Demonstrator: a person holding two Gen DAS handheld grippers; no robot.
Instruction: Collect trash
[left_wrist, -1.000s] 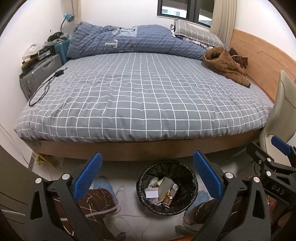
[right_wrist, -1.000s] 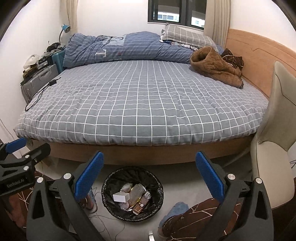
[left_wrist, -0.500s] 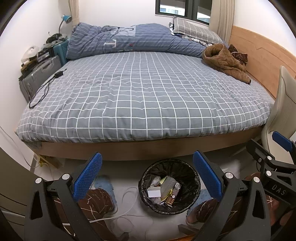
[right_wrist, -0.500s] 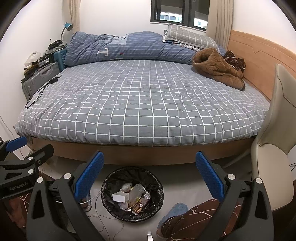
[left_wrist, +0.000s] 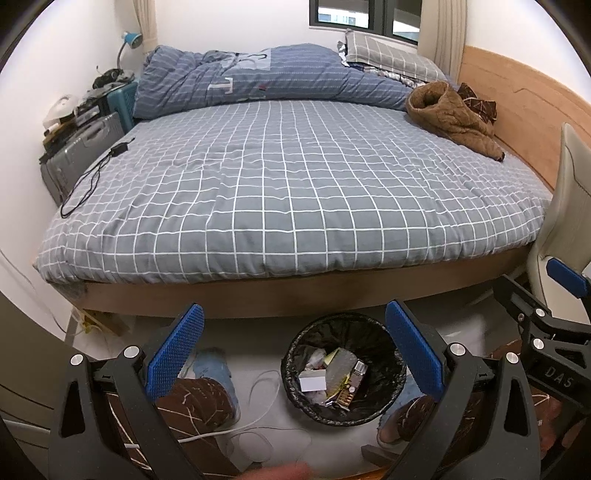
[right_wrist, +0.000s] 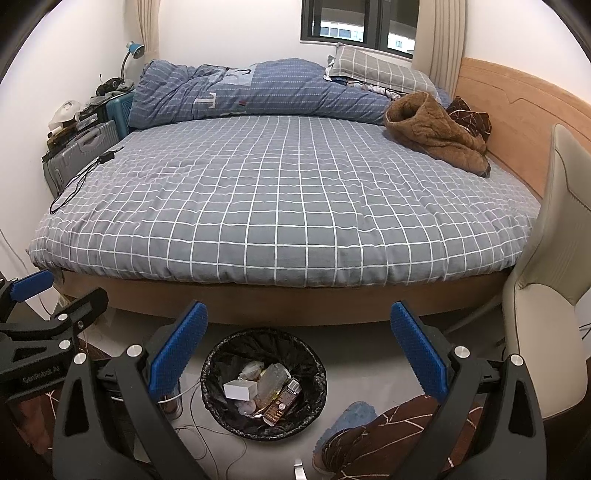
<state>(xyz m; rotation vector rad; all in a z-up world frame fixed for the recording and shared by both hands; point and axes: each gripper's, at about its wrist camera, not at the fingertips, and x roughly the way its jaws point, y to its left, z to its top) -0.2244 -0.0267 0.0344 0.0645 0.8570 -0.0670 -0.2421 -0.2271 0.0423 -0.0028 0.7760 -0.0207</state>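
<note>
A black-lined trash bin (left_wrist: 295, 365) stands on the floor in front of the bed, holding a white box (left_wrist: 312, 383), wrappers and a dark packet. It also shows in the right wrist view (right_wrist: 212, 373). My left gripper (left_wrist: 293, 350) is open and empty, held above the bin. My right gripper (right_wrist: 297, 349) is open and empty, above and just right of the bin. Each gripper shows at the edge of the other's view.
A large bed with a grey checked cover (left_wrist: 295, 192) fills the room ahead, with a brown jacket (left_wrist: 450, 118) on its right. A beige chair (right_wrist: 554, 288) stands at the right. A suitcase (left_wrist: 81, 155) is at the left. White cables (left_wrist: 258, 424) and slippered feet are on the floor.
Both grippers have drifted slightly back and up, so the bin and bed sit a little lower in view. Both stay open and empty.
</note>
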